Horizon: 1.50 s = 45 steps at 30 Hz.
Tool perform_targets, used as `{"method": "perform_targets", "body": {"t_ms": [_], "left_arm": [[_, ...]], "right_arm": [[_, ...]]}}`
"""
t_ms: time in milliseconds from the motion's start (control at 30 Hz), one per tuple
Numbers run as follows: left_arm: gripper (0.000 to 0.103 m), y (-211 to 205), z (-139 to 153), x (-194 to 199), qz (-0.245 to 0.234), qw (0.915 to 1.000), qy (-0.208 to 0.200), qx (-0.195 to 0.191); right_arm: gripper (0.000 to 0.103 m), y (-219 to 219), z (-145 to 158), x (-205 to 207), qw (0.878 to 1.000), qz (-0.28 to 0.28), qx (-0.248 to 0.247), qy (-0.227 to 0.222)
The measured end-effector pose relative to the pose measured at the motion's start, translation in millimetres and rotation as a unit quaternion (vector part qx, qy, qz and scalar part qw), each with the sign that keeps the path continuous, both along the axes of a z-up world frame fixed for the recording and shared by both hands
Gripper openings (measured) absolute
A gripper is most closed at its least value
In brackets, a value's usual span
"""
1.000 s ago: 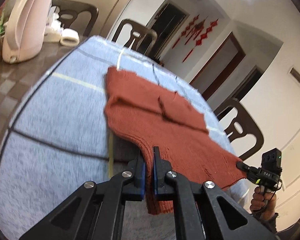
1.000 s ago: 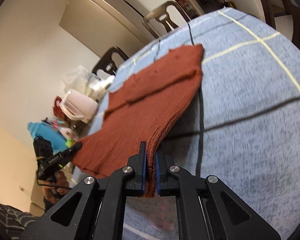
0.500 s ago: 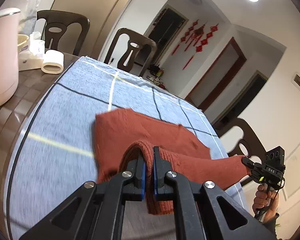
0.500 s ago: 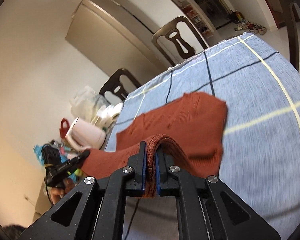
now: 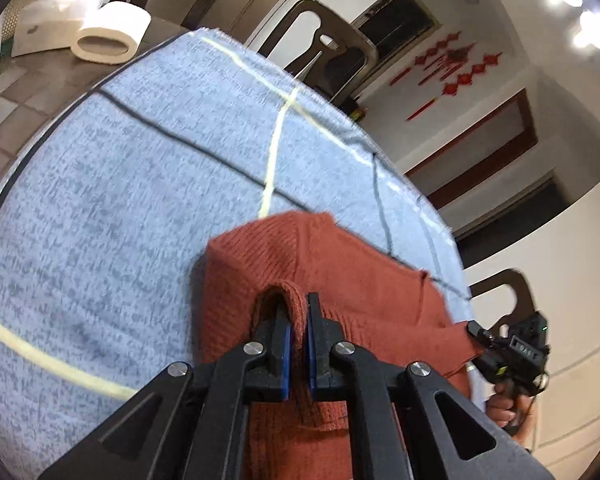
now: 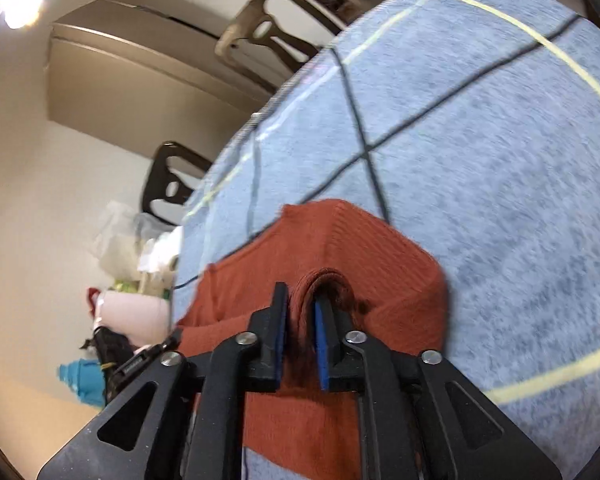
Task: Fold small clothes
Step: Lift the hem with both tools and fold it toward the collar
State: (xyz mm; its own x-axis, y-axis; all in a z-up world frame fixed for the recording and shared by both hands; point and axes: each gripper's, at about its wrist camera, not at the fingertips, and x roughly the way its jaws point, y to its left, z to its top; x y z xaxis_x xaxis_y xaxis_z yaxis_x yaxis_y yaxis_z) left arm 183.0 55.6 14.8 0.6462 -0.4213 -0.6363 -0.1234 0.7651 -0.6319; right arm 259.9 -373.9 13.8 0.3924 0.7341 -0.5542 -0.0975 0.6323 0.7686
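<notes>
Rust-red knit garment point(image 5: 364, 300) lies on the blue-grey cloth point(image 5: 120, 220) covering the table point(image 5: 28, 92), folded over on itself, its far edge just past where a yellow stripe and a dark stripe of the cloth meet. Left gripper point(image 5: 298, 336) has its fingers nearly together, pinching a doubled fold of the knit; the fabric loops up over the finger tips and fills the narrow gap between the blue pads. Right gripper point(image 6: 300, 340) sits at the other end of the same fold; its fingers have just been spreading and now stand a little apart, with the bunched hem between them, against the left finger while the right pad shows a sliver of gap. In the left wrist view the right gripper point(image 5: 476, 330) shows at the right edge of the garment, a hand point(image 5: 508, 408) gripping its handle. Beyond the cloth: a white tape roll point(image 5: 112, 32) on the bare table and dark chairs point(image 5: 324, 52) around it. In the right view a pink kettle point(image 6: 136, 316) stands at the left, clutter behind it, blurred.
</notes>
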Motion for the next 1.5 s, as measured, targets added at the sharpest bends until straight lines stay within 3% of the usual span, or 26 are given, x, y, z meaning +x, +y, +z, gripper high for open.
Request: {"method": "perform_targets", "body": {"t_ms": [100,167,233,300,400,600,700,733,767,833,900,1000,1133,1233,1433,1500], "left_arm": [[0.016,8,6,8,0.015,0.9997,-0.014,-0.013],[0.026,16,10,15,0.041,0.999,-0.017,-0.009],[0.029,27,13,17,0.058,0.998,-0.019,-0.013],[0.031,31,19,12,0.065,0.9975,-0.027,0.008],[0.041,24,23,7,0.055,0.9959,-0.034,0.063],[0.041,-13,13,19,-0.003,0.9917,-0.013,0.128],[0.041,-27,12,31,-0.017,0.9852,-0.004,0.17],[0.04,-32,10,34,-0.025,0.9838,0.0,0.178],[0.04,-39,7,37,-0.04,0.981,0.006,0.19],[0.021,-49,5,40,-0.045,0.9738,0.013,0.223],[0.011,-48,9,36,-0.045,0.9753,-0.003,0.216],[0.011,-40,8,34,-0.024,0.9784,-0.011,0.205],[0.012,-35,-1,36,-0.006,0.9804,-0.008,0.197],[0.015,-36,6,32,-0.007,0.979,-0.006,0.203],[0.018,-45,40,-19,-0.009,0.9718,-0.055,0.229],[0.033,-60,47,-41,-0.025,0.9715,-0.073,0.224]], "right_arm": [[0.027,-2,4,6,0.999,-0.002,0.036,-0.013],[0.041,-8,5,15,0.999,-0.023,0.041,-0.02],[0.041,-15,7,20,0.998,-0.044,0.045,-0.025],[0.041,-22,13,17,0.997,-0.052,0.046,-0.038],[0.041,-23,27,6,0.996,-0.038,-0.001,-0.078],[0.041,15,22,6,0.989,0.022,-0.114,-0.092],[0.041,34,16,14,0.981,0.047,-0.16,-0.094],[0.039,41,12,18,0.978,0.054,-0.181,-0.092],[0.026,44,9,21,0.975,0.055,-0.196,-0.09],[0.011,48,5,24,0.969,0.056,-0.223,-0.09],[0.009,45,10,21,0.971,0.053,-0.211,-0.103],[0.009,38,20,18,0.968,0.032,-0.213,-0.128],[0.01,31,-1,34,0.971,0.018,-0.22,-0.096],[0.015,24,5,30,0.975,0.011,-0.202,-0.094],[0.023,22,47,-26,0.961,0.015,-0.222,-0.161],[0.023,32,51,-51,0.957,0.035,-0.23,-0.176]]}}
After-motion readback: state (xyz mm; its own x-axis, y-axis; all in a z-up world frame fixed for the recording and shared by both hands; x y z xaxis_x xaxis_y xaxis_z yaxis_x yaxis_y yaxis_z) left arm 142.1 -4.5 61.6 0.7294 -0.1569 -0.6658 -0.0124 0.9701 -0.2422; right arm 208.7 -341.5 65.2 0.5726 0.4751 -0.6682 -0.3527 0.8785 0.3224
